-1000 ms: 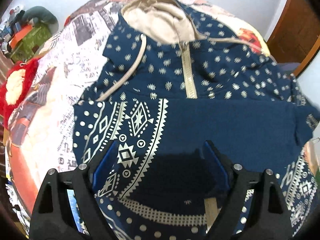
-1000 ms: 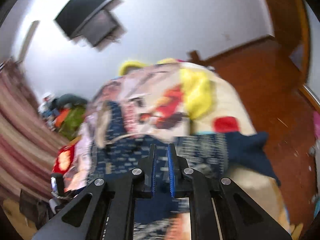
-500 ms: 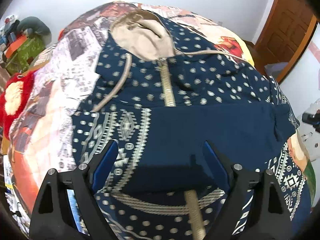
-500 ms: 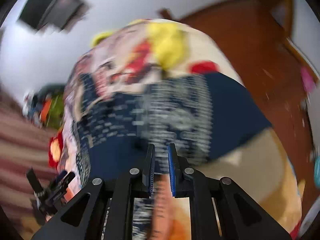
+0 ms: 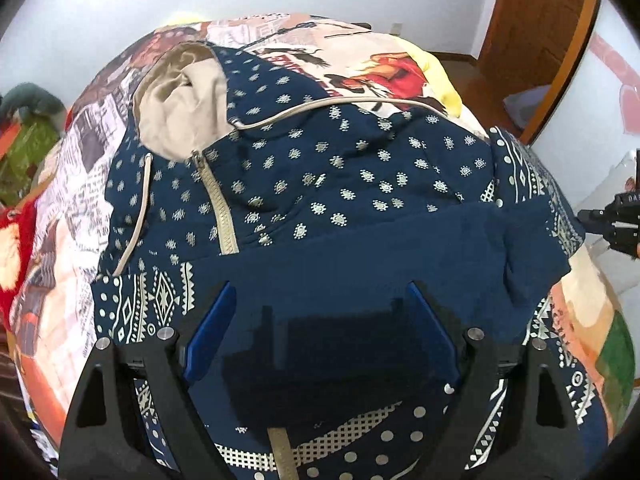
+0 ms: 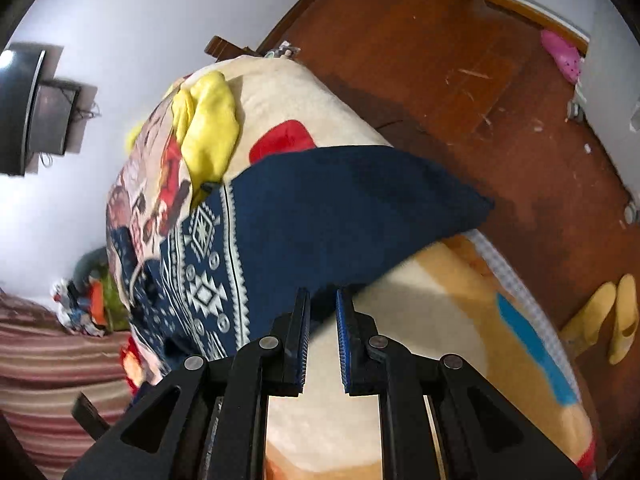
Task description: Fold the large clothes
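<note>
A navy hoodie with pale dot and diamond prints lies face up on a printed blanket, its beige hood lining at the far end. A plain navy sleeve is folded across the chest below the zipper. My left gripper hovers open over that sleeve, nothing between its pads. My right gripper is shut and empty, its tips at the lower edge of the hoodie's plain navy corner. In the left wrist view, the right gripper shows at the right edge.
The blanket drops off toward a wooden floor on the right. A yellow cloth lies at the far end. Yellow slippers stand on the floor. A red plush lies at the left, and a wooden door stands beyond.
My left gripper slid right across the hoodie, still open. My right gripper rolled and came down from facing the wall to the hoodie's right edge, staying shut.
</note>
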